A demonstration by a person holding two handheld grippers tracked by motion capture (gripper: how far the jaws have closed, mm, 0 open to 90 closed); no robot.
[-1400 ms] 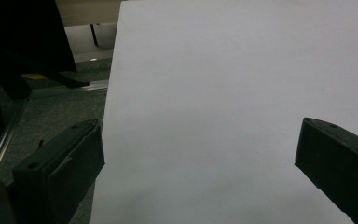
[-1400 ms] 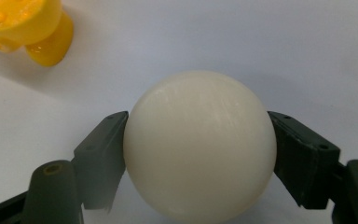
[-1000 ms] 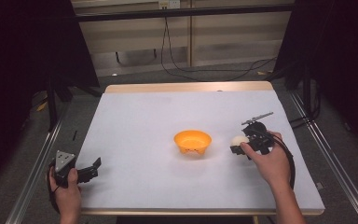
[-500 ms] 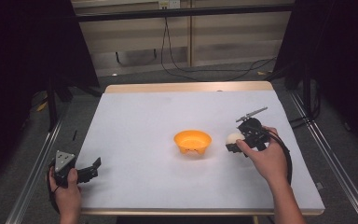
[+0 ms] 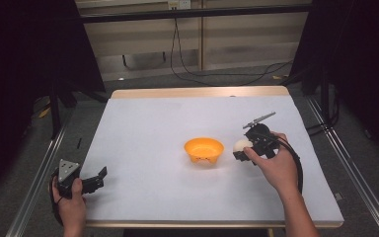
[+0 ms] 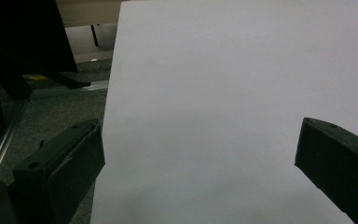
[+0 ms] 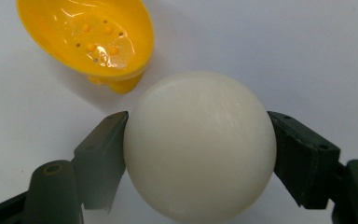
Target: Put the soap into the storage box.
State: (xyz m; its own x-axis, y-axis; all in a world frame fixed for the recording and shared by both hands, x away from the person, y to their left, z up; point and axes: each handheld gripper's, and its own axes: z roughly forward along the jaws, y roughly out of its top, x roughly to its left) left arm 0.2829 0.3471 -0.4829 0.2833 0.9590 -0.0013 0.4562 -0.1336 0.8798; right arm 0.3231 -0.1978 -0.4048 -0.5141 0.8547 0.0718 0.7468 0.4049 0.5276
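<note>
The right claw (image 5: 240,149) grips a white ball (image 7: 199,145) between both jaws, just right of the orange bowl (image 5: 204,150) near the middle of the white desk (image 5: 148,128). The left claw (image 5: 100,176) rests at the desk's near left corner, jaws wide apart, holding nothing.

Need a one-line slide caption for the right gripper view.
Right tongs shut on a white ball above the white table, with the empty orange bowl just ahead.
</note>
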